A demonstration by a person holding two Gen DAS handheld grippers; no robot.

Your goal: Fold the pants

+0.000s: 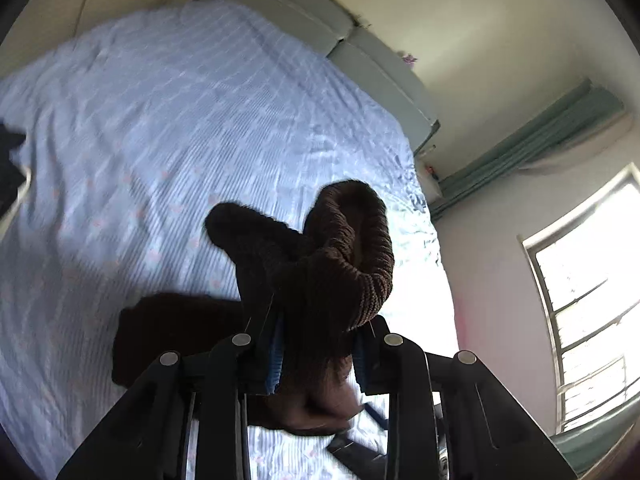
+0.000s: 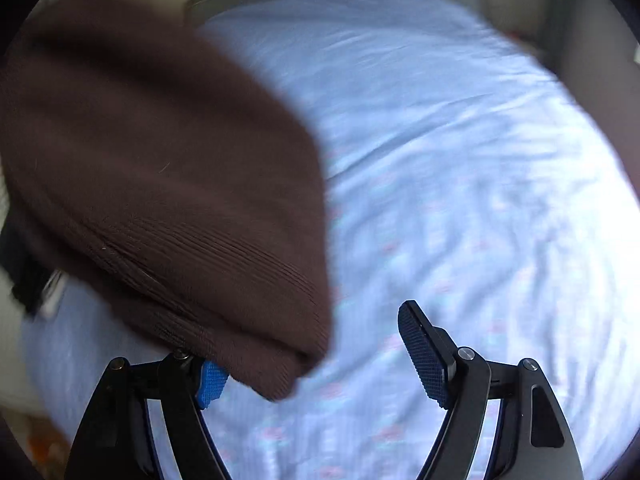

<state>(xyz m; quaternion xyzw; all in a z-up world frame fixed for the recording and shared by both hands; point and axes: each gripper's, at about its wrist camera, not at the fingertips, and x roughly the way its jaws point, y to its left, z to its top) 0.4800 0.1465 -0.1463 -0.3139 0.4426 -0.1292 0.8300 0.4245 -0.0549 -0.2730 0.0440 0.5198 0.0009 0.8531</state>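
The pants are dark brown ribbed knit. In the left wrist view my left gripper point(image 1: 318, 356) is shut on a bunched part of the pants point(image 1: 332, 248), lifted above the bed, with the ribbed waistband curling up over the fingers. The rest hangs down to the sheet. In the right wrist view my right gripper point(image 2: 316, 360) is open, its blue pads wide apart. A broad fold of the pants point(image 2: 160, 168) hangs across the left of that view and drapes over the left finger point(image 2: 210, 384). The right finger point(image 2: 424, 356) is free.
A bed with a pale blue striped sheet point(image 1: 160, 120) fills both views. A grey headboard point(image 1: 372, 60) stands at its far end. A window point(image 1: 592, 288) and green curtain lie to the right. A dark object point(image 1: 10, 164) sits at the bed's left edge.
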